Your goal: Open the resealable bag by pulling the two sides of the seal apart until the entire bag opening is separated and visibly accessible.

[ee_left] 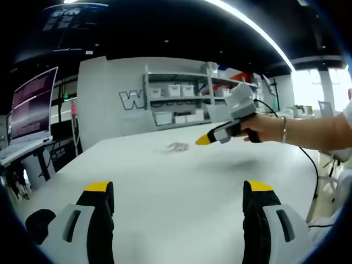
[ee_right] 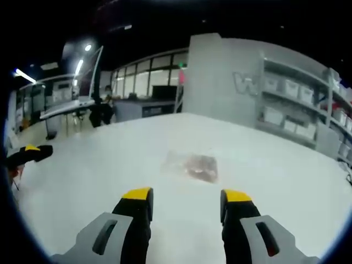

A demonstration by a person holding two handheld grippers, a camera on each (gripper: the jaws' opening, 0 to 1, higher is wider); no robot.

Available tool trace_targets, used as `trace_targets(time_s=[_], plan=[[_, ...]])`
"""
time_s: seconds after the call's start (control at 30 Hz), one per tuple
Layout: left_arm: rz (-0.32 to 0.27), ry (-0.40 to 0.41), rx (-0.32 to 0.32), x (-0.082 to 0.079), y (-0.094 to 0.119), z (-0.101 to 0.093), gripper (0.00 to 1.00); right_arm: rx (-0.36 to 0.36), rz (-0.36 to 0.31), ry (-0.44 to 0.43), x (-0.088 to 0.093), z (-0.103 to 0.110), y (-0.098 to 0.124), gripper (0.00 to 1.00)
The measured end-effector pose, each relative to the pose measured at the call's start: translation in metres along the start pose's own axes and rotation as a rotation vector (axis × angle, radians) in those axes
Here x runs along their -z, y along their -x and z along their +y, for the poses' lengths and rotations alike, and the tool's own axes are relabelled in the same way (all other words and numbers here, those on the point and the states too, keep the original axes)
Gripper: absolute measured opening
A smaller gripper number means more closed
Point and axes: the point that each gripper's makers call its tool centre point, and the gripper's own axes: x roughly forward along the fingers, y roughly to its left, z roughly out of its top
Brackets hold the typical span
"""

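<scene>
A small clear resealable bag (ee_left: pixel 176 147) with brownish contents lies flat on the white table (ee_left: pixel 165 198), far ahead of my left gripper (ee_left: pixel 178 188), whose yellow-tipped jaws stand wide apart with nothing between them. A hand holds my right gripper (ee_left: pixel 204 139) just to the right of the bag, above the table. In the right gripper view the bag (ee_right: pixel 192 165) lies a short way beyond my right gripper (ee_right: pixel 187 195), which is open and holds nothing. The seal looks closed, though it is too small to tell for sure. The left gripper's tip (ee_right: pixel 28 149) shows at the left edge.
The table (ee_right: pixel 286 181) is broad and bare around the bag. Behind it are a grey wall, shelves with white bins (ee_left: pixel 176 91) and a monitor (ee_left: pixel 33 104) on a side desk at left. A black cable (ee_left: pixel 308 159) runs off the right edge.
</scene>
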Motion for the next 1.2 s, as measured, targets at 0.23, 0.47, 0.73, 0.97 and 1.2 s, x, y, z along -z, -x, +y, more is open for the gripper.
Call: trace_targets(time_s=[0.23, 0.47, 0.73, 0.97, 1.2], plan=[[0.011, 0.002, 0.001, 0.003, -0.002, 0.0, 0.95, -0.003, -0.001, -0.004, 0.0, -0.003, -0.005, 0.48], [0.02, 0.004, -0.001, 0.005, -0.004, 0.0, 0.95, -0.006, 0.01, 0.008, 0.002, -0.003, -0.012, 0.47], [0.036, 0.0, 0.011, 0.009, -0.005, -0.004, 0.95, -0.009, 0.015, 0.017, 0.001, -0.006, -0.024, 0.46], [0.043, -0.001, 0.013, 0.01, -0.004, -0.006, 0.95, -0.014, 0.016, 0.022, 0.001, -0.007, -0.03, 0.45], [0.038, -0.007, 0.018, 0.006, -0.007, -0.007, 0.95, -0.01, 0.007, 0.062, -0.004, -0.011, -0.035, 0.44]])
